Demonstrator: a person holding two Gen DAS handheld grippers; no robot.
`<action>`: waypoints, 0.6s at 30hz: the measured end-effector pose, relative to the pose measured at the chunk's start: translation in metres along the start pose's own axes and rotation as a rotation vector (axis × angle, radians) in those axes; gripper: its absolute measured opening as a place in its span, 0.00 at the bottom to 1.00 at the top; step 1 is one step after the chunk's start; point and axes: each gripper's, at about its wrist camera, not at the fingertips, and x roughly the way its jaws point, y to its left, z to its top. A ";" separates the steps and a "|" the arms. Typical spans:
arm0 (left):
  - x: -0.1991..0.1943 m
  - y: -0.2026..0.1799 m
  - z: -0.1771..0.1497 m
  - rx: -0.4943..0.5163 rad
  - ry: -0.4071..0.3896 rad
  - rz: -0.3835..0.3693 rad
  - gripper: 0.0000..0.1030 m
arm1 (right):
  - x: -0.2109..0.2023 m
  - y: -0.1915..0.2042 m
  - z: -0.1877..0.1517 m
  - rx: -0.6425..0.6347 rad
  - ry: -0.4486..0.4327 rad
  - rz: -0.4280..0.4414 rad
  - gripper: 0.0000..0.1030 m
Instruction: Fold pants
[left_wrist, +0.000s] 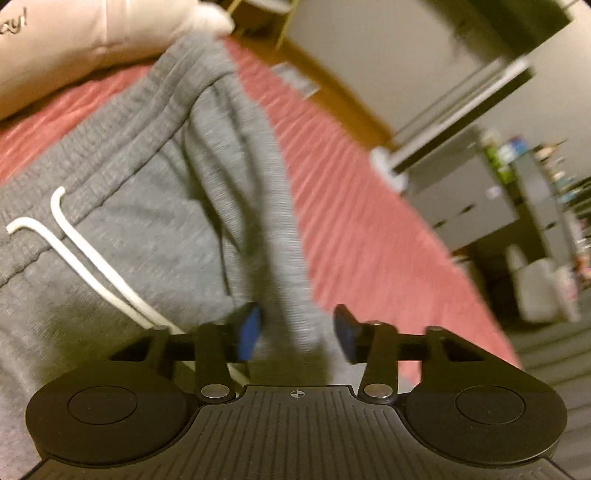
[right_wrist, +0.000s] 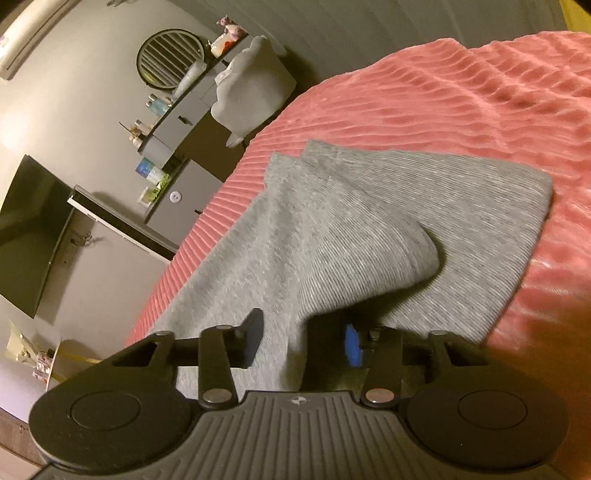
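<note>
**Grey pants on the red bedspread, both claws over the cloth**

Left wrist view: the left claw (left_wrist: 297, 332) sits at the lower middle of the frame with its jaws apart. A ridge of the grey pants (left_wrist: 155, 206) runs up between the blue pads (left_wrist: 248, 334), but neither pad presses on it. The waistband (left_wrist: 122, 140) slants from the left edge toward the upper middle, and a white drawstring (left_wrist: 79, 254) loops down from it to the lower centre. The pants lie on a red ribbed bedspread (left_wrist: 354, 221) that fills the middle right. A pale pillow (left_wrist: 92, 40) with writing on it lies in the upper left corner, touching the waistband end. The picture is blurred.

Right wrist view: the right claw (right_wrist: 301, 339) is at the lower middle, jaws partly apart, with a raised fold of the pants (right_wrist: 332, 236) standing between them; whether the pads pinch it I cannot tell. The leg ends (right_wrist: 317, 155) lie flat toward the upper middle on the bedspread (right_wrist: 461, 107). A dark television (right_wrist: 33, 236) hangs at the left edge.
</note>
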 end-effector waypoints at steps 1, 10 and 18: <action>0.003 -0.001 0.000 0.015 -0.003 0.018 0.26 | 0.002 0.000 0.002 0.002 0.004 -0.007 0.08; -0.051 0.027 -0.011 -0.007 -0.148 -0.084 0.08 | 0.017 0.001 0.018 0.080 0.018 -0.046 0.22; -0.168 0.067 -0.068 -0.016 -0.350 -0.320 0.08 | -0.042 0.033 0.052 -0.094 -0.152 0.010 0.05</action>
